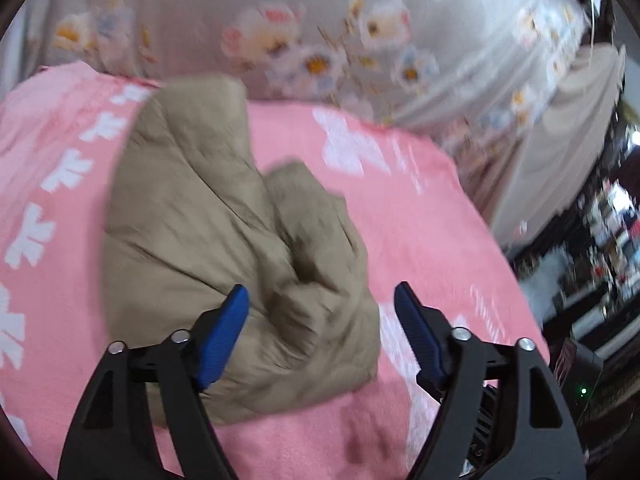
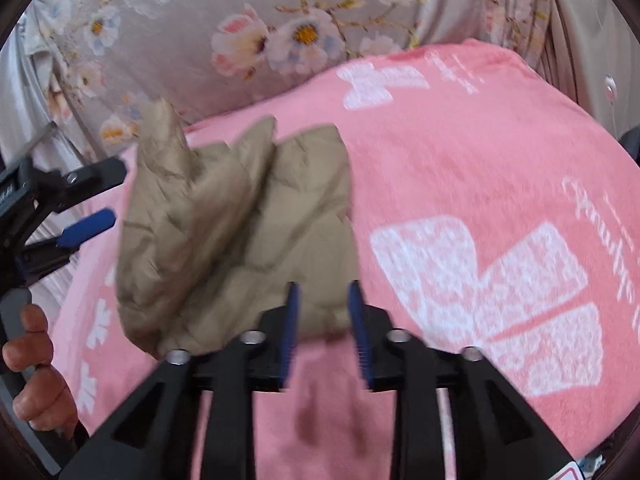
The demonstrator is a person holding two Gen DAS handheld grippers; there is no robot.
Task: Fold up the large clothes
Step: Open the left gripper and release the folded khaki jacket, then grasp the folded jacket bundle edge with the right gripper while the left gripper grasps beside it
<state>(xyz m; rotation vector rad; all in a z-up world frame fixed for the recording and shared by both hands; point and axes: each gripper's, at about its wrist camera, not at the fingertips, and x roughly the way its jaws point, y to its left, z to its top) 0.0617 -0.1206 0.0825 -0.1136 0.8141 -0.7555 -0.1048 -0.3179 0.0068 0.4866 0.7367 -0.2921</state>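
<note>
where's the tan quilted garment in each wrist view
Left wrist: the tan quilted garment lies left of centre, bunched on the pink blanket, reaching down between the left gripper fingers.
Right wrist: the garment sits left of centre, just beyond the right gripper, with the left gripper at the left edge.
Shared landmark: the floral curtain behind the blanket.
</note>
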